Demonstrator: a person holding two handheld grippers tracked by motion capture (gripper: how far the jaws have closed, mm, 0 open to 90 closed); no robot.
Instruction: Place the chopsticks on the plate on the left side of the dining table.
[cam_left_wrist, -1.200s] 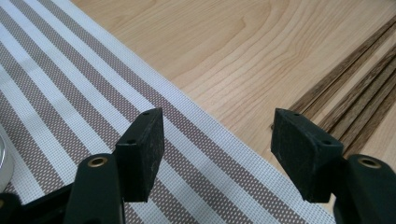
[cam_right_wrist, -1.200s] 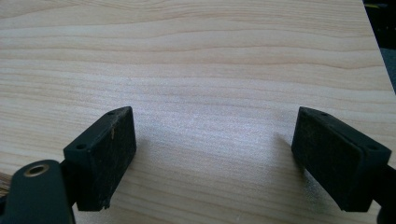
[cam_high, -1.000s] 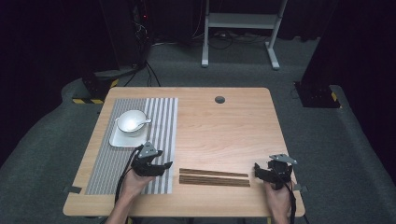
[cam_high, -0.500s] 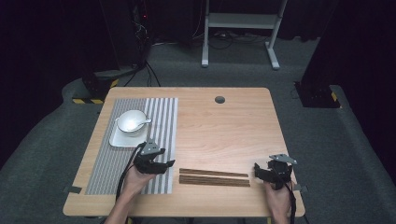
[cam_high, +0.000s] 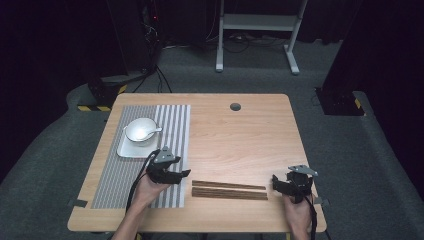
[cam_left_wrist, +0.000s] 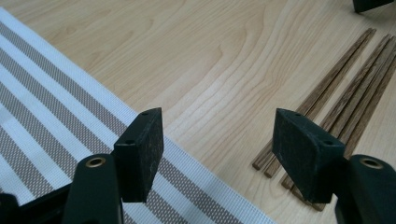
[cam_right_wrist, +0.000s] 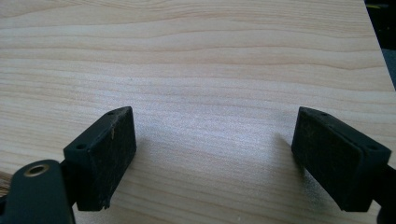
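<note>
the chopsticks (cam_high: 229, 189) lie flat on the worktop (cam_high: 240, 135), between the two hands, their near ends just beside the striped mat (cam_high: 172, 120). thin, stiff, light wood, likely to roll or skid. both the left hand-held gripper (cam_high: 184, 174) and right hand-held gripper (cam_high: 275, 182) stand apart, empty. i'd pinch across the bundle near one end.
</note>
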